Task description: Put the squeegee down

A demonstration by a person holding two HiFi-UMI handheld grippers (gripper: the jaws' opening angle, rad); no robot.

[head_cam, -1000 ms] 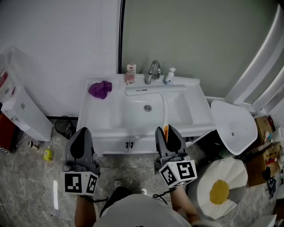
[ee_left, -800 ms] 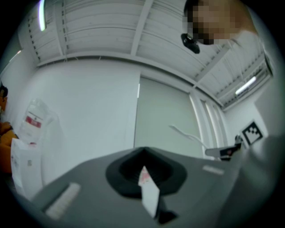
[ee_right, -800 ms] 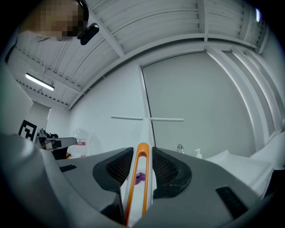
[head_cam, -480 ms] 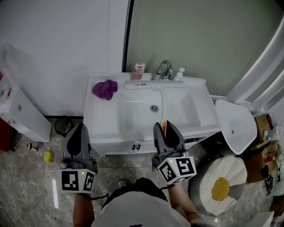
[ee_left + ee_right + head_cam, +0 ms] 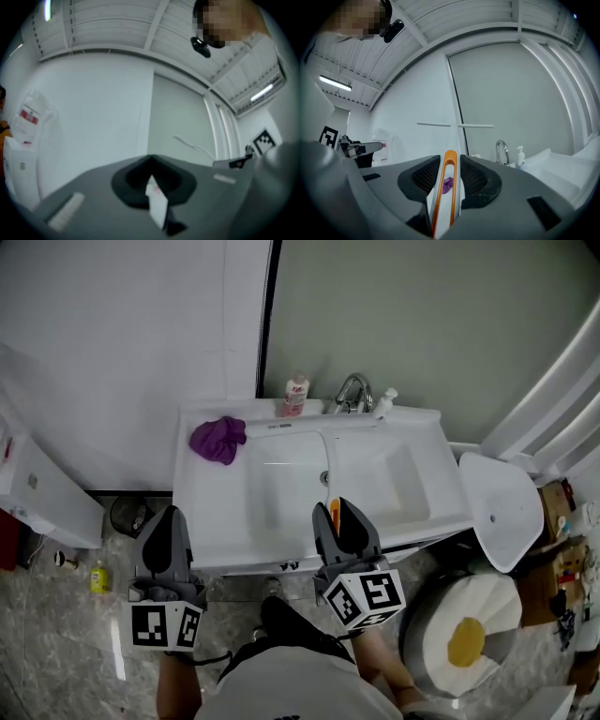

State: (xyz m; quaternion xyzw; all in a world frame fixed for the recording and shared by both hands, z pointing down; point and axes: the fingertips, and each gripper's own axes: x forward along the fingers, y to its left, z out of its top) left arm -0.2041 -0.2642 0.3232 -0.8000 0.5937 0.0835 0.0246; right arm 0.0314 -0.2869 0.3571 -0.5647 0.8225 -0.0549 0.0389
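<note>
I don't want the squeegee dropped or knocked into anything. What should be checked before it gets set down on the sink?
1. Grip: right gripper closed on the orange-and-white squeegee handle: ok.
2. Left gripper free, jaws together: ok.
3. Landing spot: white sink countertop has bare surface: ok.
4. Purple cloth, pink-labelled bottle and chrome tap sit toward the back, off the front edge: ok.
5. Gap between the squeegee's white blade and the tap: cannot tell.
</note>
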